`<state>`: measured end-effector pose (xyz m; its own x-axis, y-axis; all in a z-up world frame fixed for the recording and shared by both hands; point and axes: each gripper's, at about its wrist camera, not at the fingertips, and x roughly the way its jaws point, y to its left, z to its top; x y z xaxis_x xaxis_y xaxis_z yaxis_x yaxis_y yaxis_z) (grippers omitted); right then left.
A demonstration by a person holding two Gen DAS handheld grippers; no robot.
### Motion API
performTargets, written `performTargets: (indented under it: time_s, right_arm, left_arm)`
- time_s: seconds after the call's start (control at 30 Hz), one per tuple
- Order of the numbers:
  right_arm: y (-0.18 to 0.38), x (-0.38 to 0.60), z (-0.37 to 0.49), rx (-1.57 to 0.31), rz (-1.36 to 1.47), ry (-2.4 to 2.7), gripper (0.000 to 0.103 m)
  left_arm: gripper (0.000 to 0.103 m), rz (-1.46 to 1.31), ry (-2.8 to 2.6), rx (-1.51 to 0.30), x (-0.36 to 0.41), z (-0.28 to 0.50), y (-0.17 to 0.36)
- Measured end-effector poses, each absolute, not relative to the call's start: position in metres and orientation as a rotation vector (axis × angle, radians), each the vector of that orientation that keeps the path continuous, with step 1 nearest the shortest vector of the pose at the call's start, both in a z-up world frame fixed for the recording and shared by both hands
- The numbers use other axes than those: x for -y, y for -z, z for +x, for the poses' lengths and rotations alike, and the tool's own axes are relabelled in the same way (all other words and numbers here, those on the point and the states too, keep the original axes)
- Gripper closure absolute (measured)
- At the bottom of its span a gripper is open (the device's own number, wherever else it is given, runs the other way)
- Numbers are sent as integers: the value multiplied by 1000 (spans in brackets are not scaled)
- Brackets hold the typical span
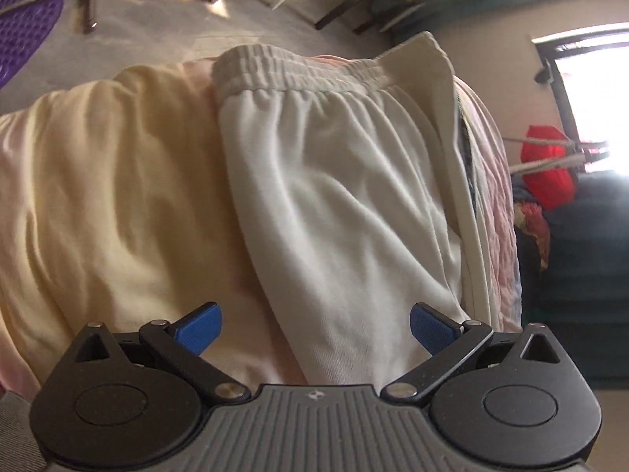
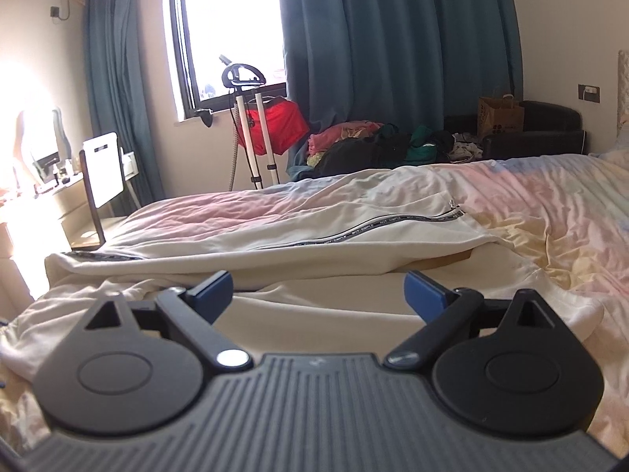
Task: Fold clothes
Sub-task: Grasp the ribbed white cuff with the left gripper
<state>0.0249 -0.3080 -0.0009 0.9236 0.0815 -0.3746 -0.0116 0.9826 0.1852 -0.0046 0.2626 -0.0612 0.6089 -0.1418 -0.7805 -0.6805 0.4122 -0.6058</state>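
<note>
White trousers [image 1: 334,196] with an elastic waistband [image 1: 291,70] lie on a pastel bedspread [image 1: 118,181]. My left gripper [image 1: 316,328] is open and empty just above the trouser cloth, with the waistband far ahead. In the right wrist view the trousers [image 2: 314,232] stretch across the bed, with a dark printed side stripe [image 2: 377,226]. My right gripper [image 2: 318,293] is open and empty, low over white cloth near the bed's front, with the folded trouser edge just ahead.
The bed [image 2: 550,204] carries a wrinkled pastel cover. Beyond it are a pile of clothes [image 2: 377,145], a paper bag [image 2: 499,116], a garment steamer stand [image 2: 251,129] with a red garment [image 2: 281,128], blue curtains [image 2: 393,39], and a chair [image 2: 104,173] at the left.
</note>
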Motion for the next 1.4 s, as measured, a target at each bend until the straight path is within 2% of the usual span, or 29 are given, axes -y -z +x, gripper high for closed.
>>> performTargets:
  time_s: [0.2, 0.3, 0.33, 0.5, 0.67, 0.73, 0.77, 0.87, 1.0, 1.1, 1.13, 1.17, 1.23, 1.3, 1.37, 1.4]
  right_arm:
    - [4, 357, 30, -397, 338, 40, 8]
    - [10, 395, 30, -393, 471, 110, 8]
    - [16, 408, 28, -392, 522, 139, 8]
    - [44, 467, 20, -403, 738, 307, 8]
    - [86, 506, 9, -425, 999, 435, 8]
    - [99, 513, 11, -438, 1073, 445, 9]
    - [106, 516, 13, -444, 1110, 450, 12]
    - [120, 520, 21, -477, 1160, 473, 20]
    - [137, 523, 46, -521, 1170, 495, 30]
    - [146, 520, 70, -571, 1111, 513, 43]
    - [147, 518, 76, -580, 1076, 521, 50]
    - [148, 516, 83, -588, 1041, 528, 68]
    - [146, 512, 91, -570, 1009, 516, 88]
    - [139, 509, 92, -521, 1009, 497, 95]
    - [130, 506, 90, -474, 999, 495, 97]
    - [125, 505, 88, -444, 996, 495, 97]
  left_arm:
    - [3, -1384, -520, -854, -312, -14, 84]
    - [16, -1426, -431, -818, -317, -10, 91]
    - [24, -1437, -390, -794, -317, -8, 92]
    - [28, -1482, -196, -619, -319, -10, 98]
    - [47, -1496, -241, -626, -325, -19, 104]
    - [47, -1493, -334, -674, -325, -23, 108]
    - [40, -1495, -392, -686, -327, -26, 112]
    - [41, -1567, -406, -640, -334, -31, 124]
    - [47, -1578, -364, -618, -338, -36, 131]
    - [54, -1578, -269, -576, -335, -33, 128]
    - [54, -1579, -229, -556, -334, -32, 127]
    - [54, -1578, -184, -533, -332, -28, 126]
    - [56, -1558, -116, -504, -329, -19, 124]
    - [66, -1528, -125, -519, -326, -17, 120]
    - [87, -1503, -170, -546, -324, -15, 116]
    - [92, -1497, -186, -554, -323, -16, 114]
